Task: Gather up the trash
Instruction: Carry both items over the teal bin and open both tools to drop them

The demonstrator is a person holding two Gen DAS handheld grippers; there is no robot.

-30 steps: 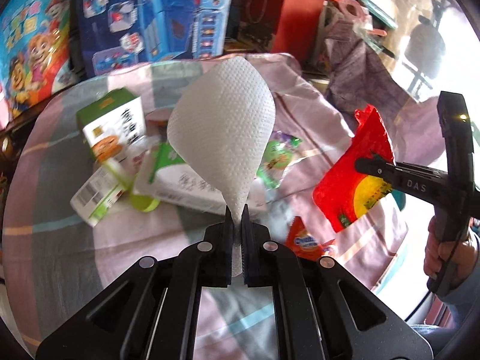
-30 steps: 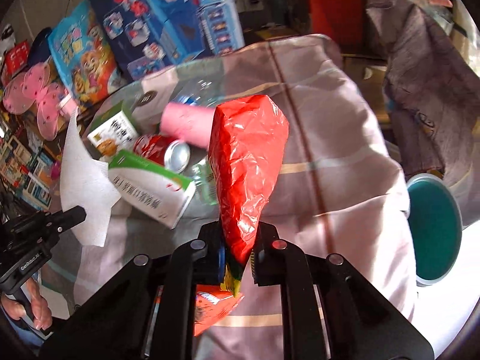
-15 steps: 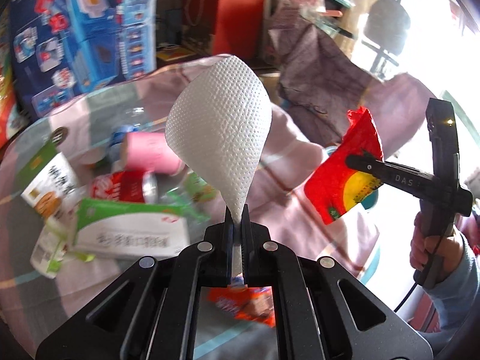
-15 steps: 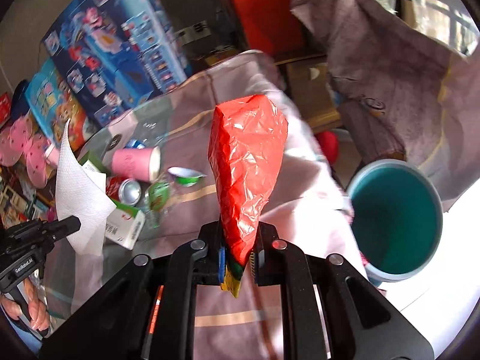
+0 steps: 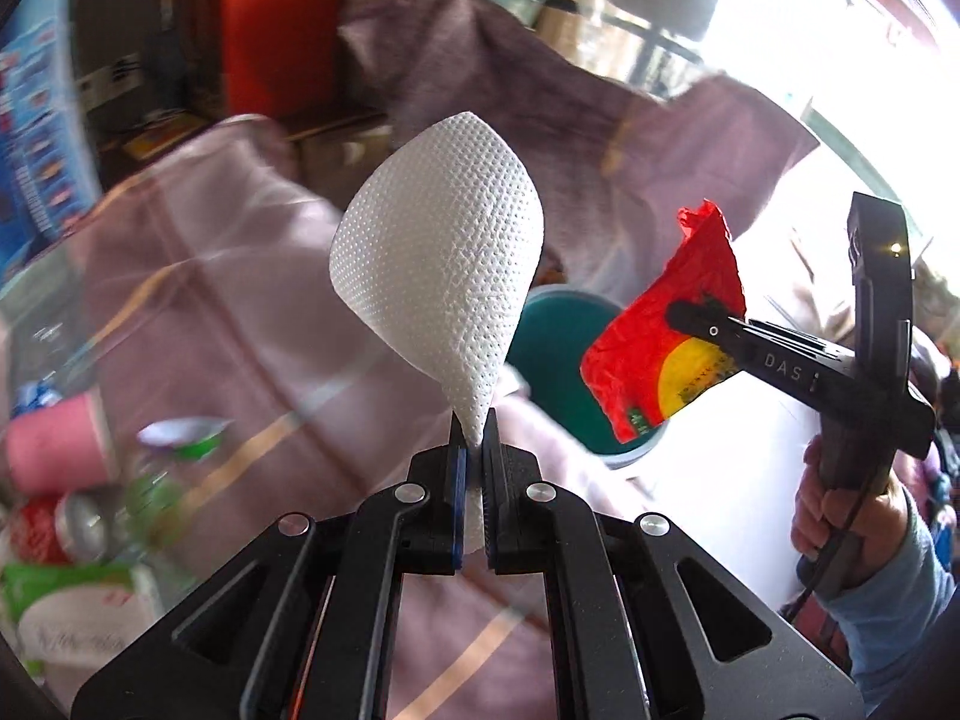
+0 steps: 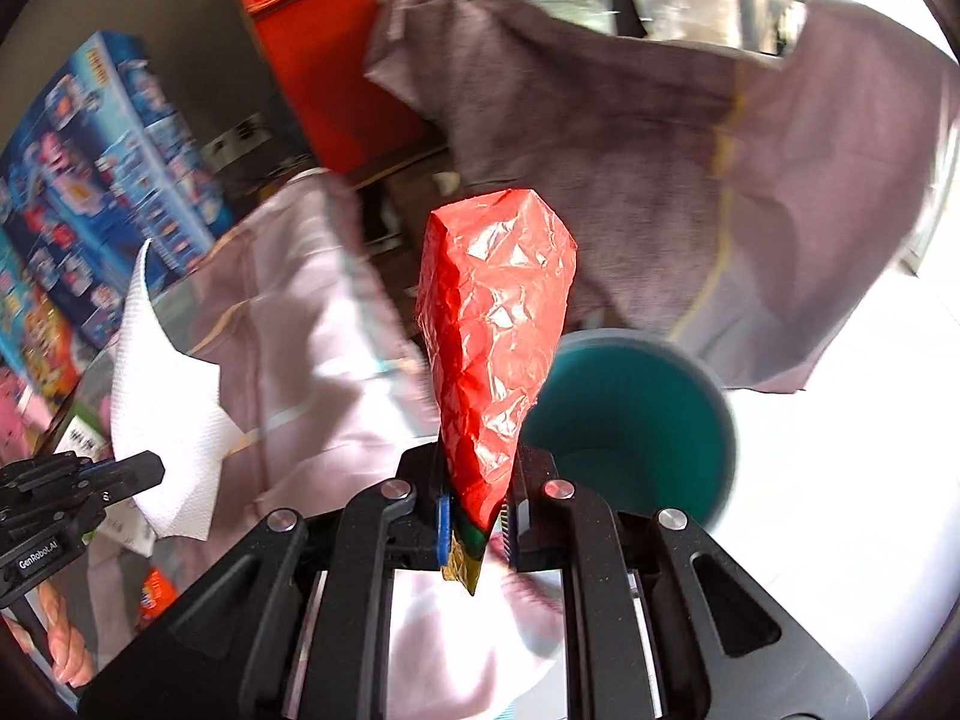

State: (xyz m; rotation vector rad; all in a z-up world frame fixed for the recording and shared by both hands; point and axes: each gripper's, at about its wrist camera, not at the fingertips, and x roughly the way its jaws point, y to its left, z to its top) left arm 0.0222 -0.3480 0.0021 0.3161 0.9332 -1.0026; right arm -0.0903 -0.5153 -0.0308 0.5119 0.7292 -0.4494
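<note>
Left gripper (image 5: 472, 420) clenched on the narrow end of a white paper towel (image 5: 441, 276), fanned upward and blocking most of the view ahead. Right gripper (image 6: 477, 486) clamped on a crumpled red snack wrapper (image 6: 498, 330), standing upright between the jaws and hiding part of the teal bin (image 6: 636, 420) just behind. Bin on the floor past the edge of the pink-clothed table (image 5: 228, 312). Left behind on the cloth, blurred: pink cup (image 5: 57, 441), red can (image 5: 54, 531), green-and-white carton (image 5: 72, 606). Purple cloth (image 6: 630, 138) draped beyond the bin; blue toy box (image 6: 114, 180) and red box (image 6: 324, 30) at the back.
</note>
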